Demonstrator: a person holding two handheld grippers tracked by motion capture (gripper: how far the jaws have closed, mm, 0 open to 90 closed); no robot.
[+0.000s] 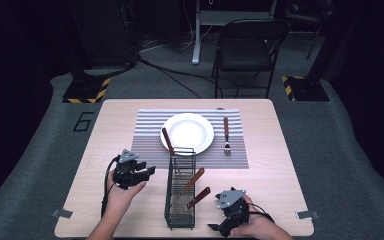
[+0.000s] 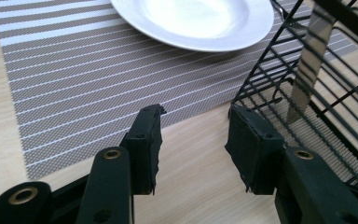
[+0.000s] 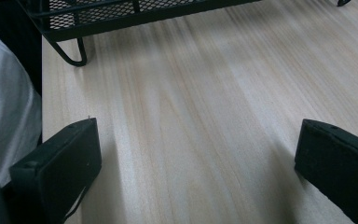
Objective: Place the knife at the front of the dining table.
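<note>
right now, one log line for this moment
left gripper: open, empty, beside rack | right gripper: open, empty, over table | fork: on mat

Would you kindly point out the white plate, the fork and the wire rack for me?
white plate (image 1: 187, 132), high view, middle of its bare face.
fork (image 1: 226, 134), high view, on the neck between wooden handle and tines.
wire rack (image 1: 181, 150), high view, on its far top rim.

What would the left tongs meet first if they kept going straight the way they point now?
Probably the near corner of the wire rack, just right of their line; if they clear it, the striped placemat and white plate lie ahead. Depth is hard to judge. The left tongs hold nothing.
</note>
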